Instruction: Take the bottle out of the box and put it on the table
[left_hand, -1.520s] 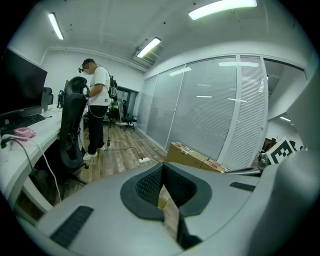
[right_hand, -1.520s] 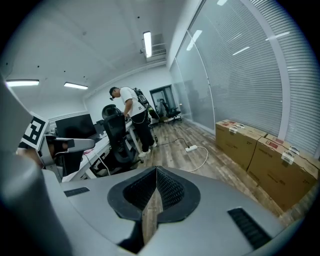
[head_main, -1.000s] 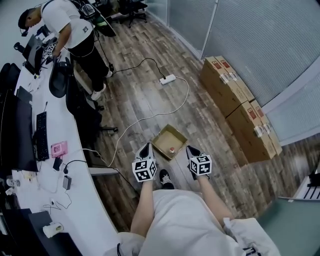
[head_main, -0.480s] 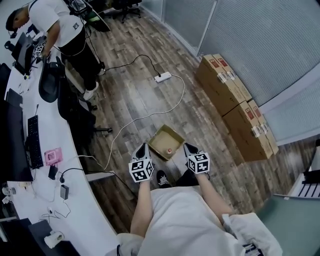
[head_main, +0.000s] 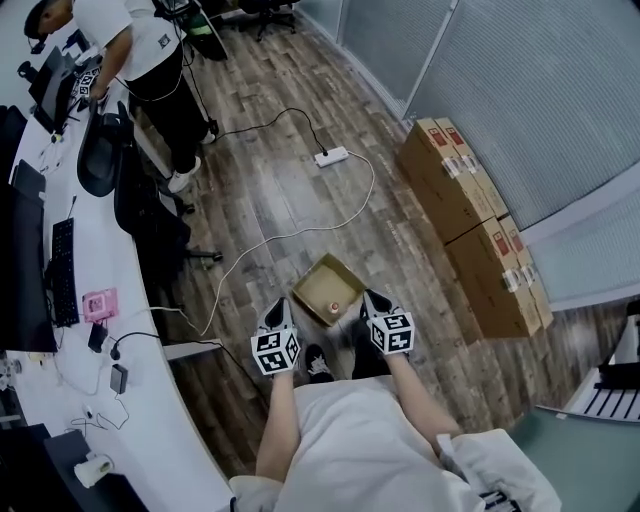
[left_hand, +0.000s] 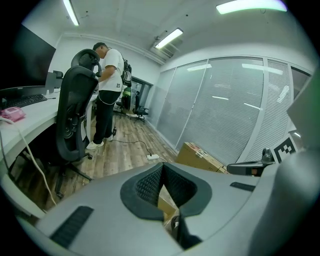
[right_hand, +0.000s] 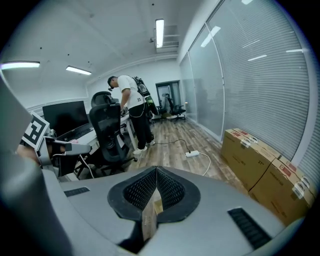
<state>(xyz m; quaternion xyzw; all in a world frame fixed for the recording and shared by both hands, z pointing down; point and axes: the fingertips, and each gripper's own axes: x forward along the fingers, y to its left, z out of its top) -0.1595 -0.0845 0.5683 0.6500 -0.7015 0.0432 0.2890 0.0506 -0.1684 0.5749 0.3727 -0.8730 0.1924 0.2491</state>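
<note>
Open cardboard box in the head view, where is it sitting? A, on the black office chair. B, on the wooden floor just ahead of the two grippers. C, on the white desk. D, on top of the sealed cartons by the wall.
B: the head view shows the open cardboard box on the wooden floor, just ahead of the left gripper and the right gripper.

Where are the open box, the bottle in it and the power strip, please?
box (head_main: 318, 283): head view, bare inside bottom.
bottle (head_main: 331, 306): head view, its reddish top.
power strip (head_main: 333, 156): head view, middle of its white body.
</note>
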